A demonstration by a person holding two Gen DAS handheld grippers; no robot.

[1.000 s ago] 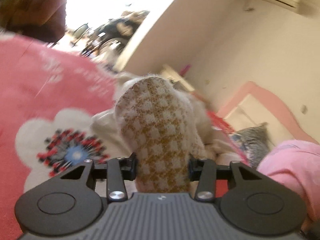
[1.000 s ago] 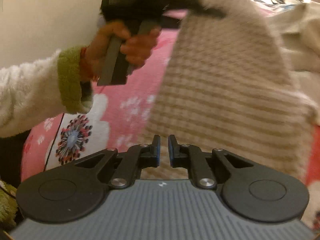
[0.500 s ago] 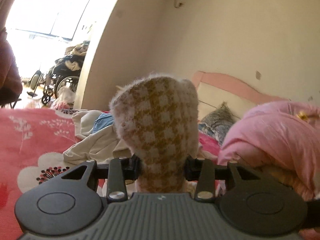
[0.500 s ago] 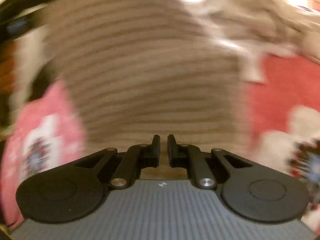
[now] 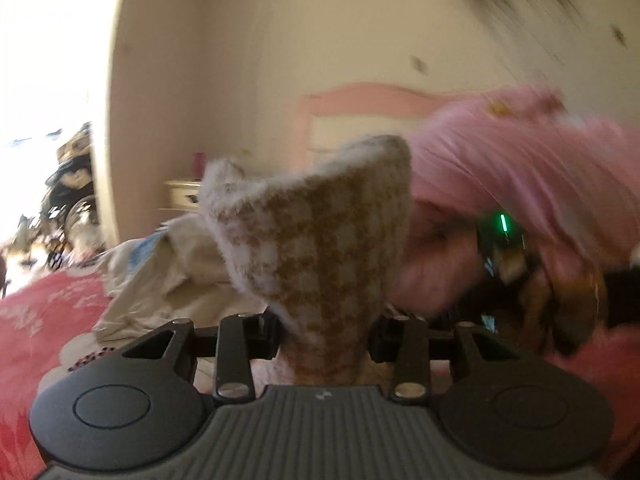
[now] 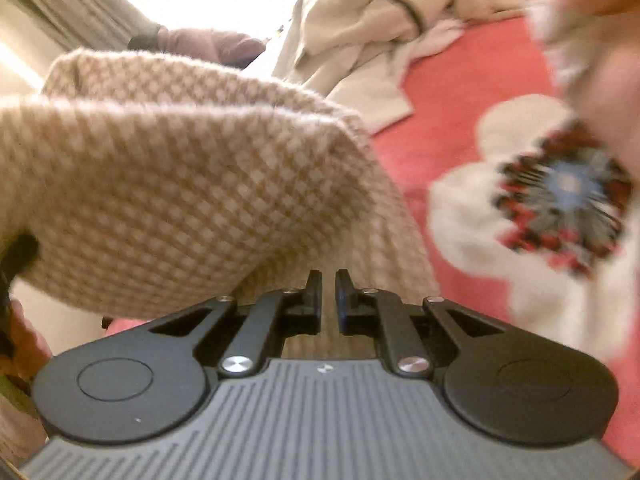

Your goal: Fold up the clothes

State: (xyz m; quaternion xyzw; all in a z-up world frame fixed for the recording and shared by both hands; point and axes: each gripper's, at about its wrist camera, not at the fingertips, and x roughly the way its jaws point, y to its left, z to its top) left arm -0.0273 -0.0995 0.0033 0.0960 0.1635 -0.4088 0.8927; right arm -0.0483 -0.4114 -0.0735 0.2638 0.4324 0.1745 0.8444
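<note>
both grippers hold the checked knit above the bed, one at each end.

the left gripper [image 5: 323, 330] has its jaws clamped on a bunched corner of the checked knit [image 5: 320, 232]; the right gripper [image 6: 328, 300] has its jaws nearly together on a thin edge. from the right gripper the knit [image 6: 168, 184] runs up and left, sagging in a fold over the red floral bedspread [image 6: 460, 100], with a beige clothes heap [image 6: 360, 20] beyond the knit.

Left view: knit garment [image 5: 320, 236] stands between the left claw [image 5: 322, 330] jaws; crumpled clothes [image 5: 160, 276] lie behind on the bed [image 5: 36, 312], quilt [image 5: 532, 184] to the right; right view: garment [image 6: 168, 184] drapes leftward from the right claw [image 6: 328, 300], clothes [image 6: 360, 32] beyond.
</note>
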